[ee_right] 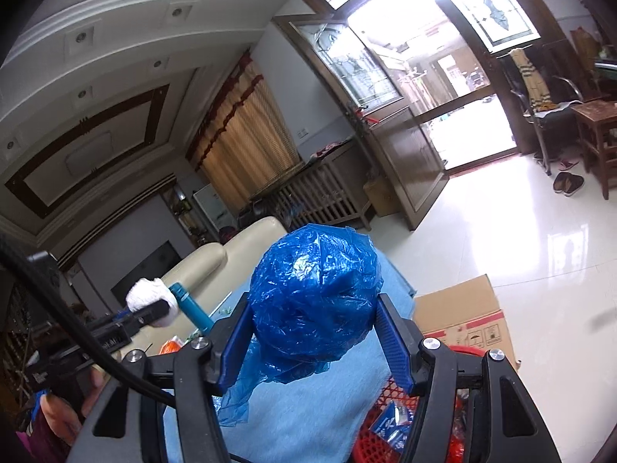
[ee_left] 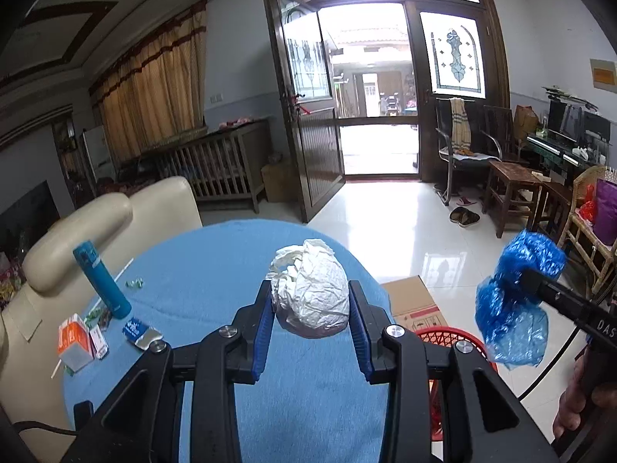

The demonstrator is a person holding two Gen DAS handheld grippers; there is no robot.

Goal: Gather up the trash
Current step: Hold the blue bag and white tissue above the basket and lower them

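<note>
Crumpled white paper ball (ee_left: 310,295) is clenched in the left gripper (ee_left: 311,308), above the blue tablecloth (ee_left: 216,270). Crumpled blue plastic bag (ee_right: 314,293) is clamped in the right gripper (ee_right: 314,332), near the red basket (ee_right: 376,438). The right gripper's arm reads "DAS"; the carton (ee_left: 75,341) print is illegible.

Between the fingers of our left gripper (ee_left: 311,305) sits the paper wad (ee_left: 310,291), above the table (ee_left: 216,270). Off to its left on the table stand the bottle (ee_left: 102,279) and, nearer us, the small cartons (ee_left: 75,341). To its right, our right gripper (ee_right: 313,308) holds the plastic bag (ee_right: 314,293) between its fingers. Below and right of both tools lies the basket (ee_right: 380,436), with a packet (ee_right: 393,422) in it; the cardboard box (ee_right: 462,312) stands just behind it on the floor (ee_left: 385,223).
</note>
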